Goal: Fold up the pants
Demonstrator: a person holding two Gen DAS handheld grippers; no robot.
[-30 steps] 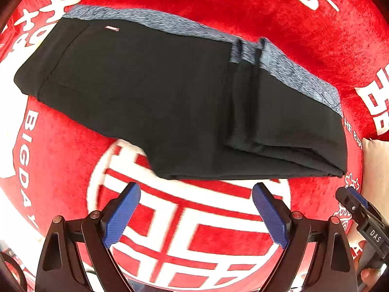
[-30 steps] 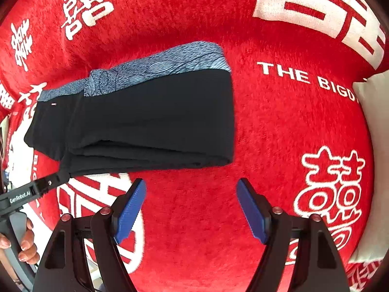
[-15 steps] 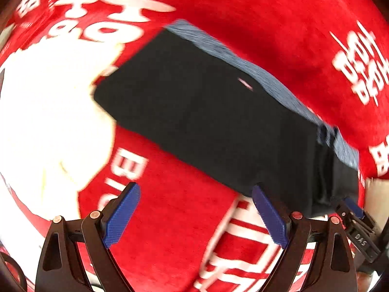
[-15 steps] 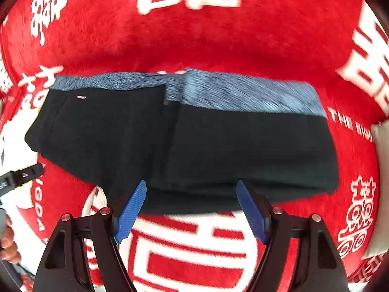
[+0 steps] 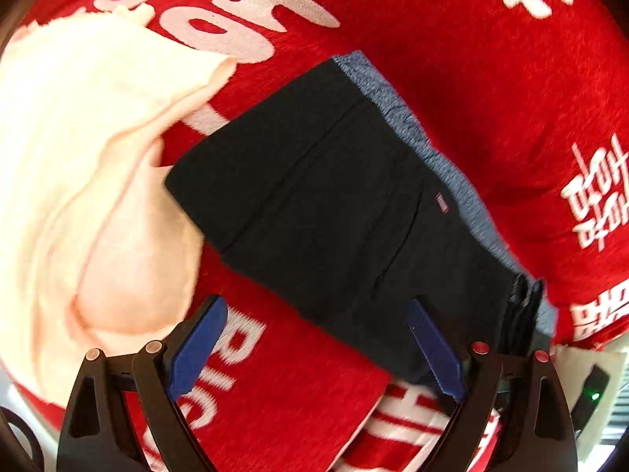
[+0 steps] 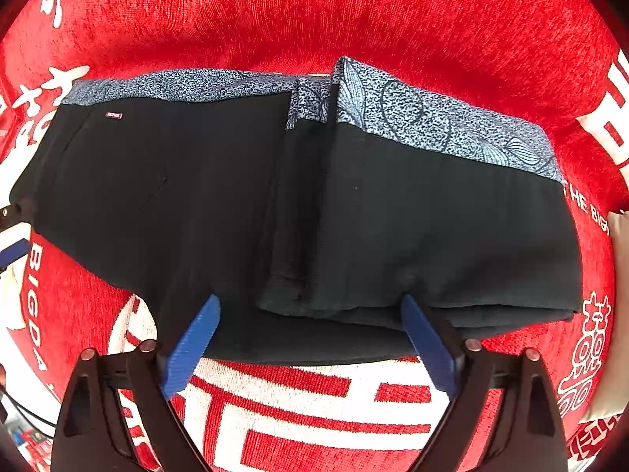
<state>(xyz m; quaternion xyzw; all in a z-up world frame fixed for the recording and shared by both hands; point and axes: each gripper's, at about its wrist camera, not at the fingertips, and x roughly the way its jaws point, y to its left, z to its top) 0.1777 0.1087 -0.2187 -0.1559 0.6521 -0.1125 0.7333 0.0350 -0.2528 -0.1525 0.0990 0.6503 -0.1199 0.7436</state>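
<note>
Black pants (image 6: 243, 204) with a blue-grey patterned side stripe (image 6: 436, 122) lie flat on a red blanket (image 6: 314, 8). Their right part is folded over into a thicker stack (image 6: 452, 228). My right gripper (image 6: 310, 344) is open and empty, its blue pads just over the near edge of the pants. In the left wrist view the same pants (image 5: 338, 212) run diagonally. My left gripper (image 5: 314, 348) is open and empty by their near left end, its right pad over the black fabric.
A cream cloth (image 5: 78, 181) lies crumpled left of the pants, touching their end. The red blanket (image 5: 491, 78) carries white characters and lettering. A pale cushion edge (image 6: 617, 275) shows at the far right.
Both grippers have moved closer to the pants. The left one swung left towards the pants' end and the cream cloth; the right one came in over the near edge. The pants have not moved.
</note>
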